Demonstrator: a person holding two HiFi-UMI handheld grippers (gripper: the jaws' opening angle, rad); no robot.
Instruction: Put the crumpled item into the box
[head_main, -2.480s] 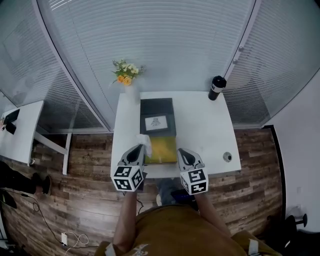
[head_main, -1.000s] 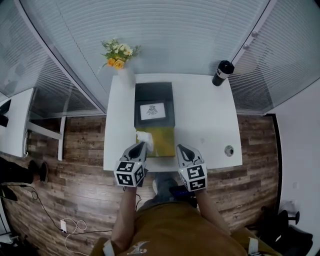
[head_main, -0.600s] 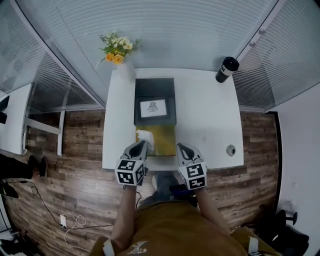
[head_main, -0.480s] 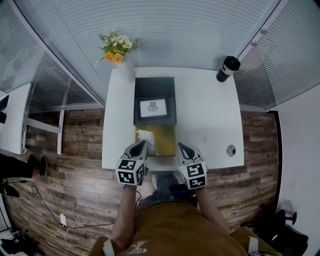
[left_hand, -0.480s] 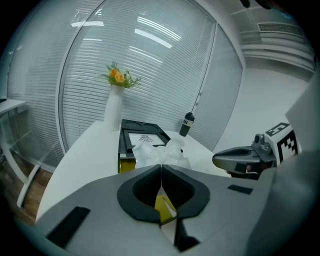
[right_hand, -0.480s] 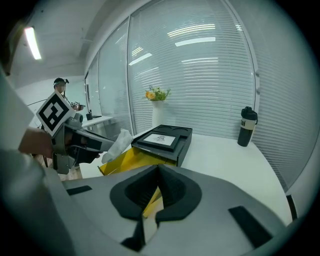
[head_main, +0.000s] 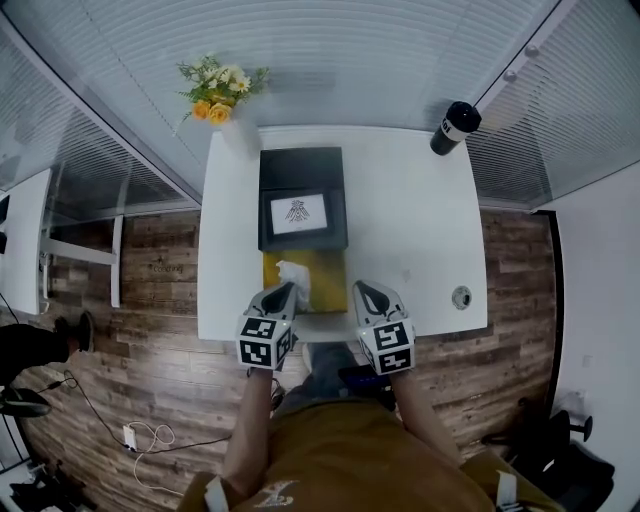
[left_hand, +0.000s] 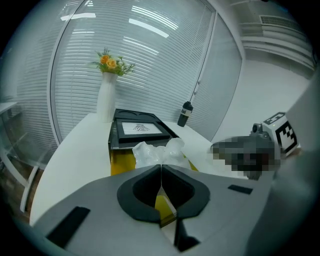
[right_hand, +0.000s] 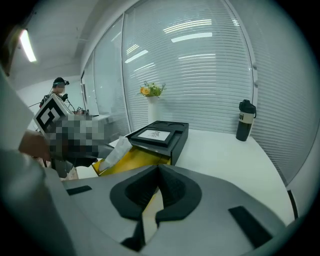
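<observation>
The crumpled white paper (head_main: 292, 276) hangs over the left part of the open yellow box (head_main: 326, 286), which juts out from under a black lid (head_main: 301, 178) bearing a white emblem card. My left gripper (head_main: 285, 292) is shut at the paper's near end. In the left gripper view the paper (left_hand: 152, 152) bulges just past the closed tips of the left gripper (left_hand: 161, 166). The right gripper view shows the paper (right_hand: 117, 147) sticking up above the yellow box's (right_hand: 137, 157) left rim. My right gripper (head_main: 364, 292) is shut with nothing in it, at the box's right front corner.
The white table (head_main: 410, 240) carries a white vase of orange flowers (head_main: 222, 100) at the back left, a black bottle (head_main: 455, 125) at the back right and a small round fitting (head_main: 461, 297) near the front right. Wooden floor surrounds the table.
The view has shifted a little over the table. Both grippers stay at the table's front edge, and the paper stays at the left gripper's tip over the yellow box.
</observation>
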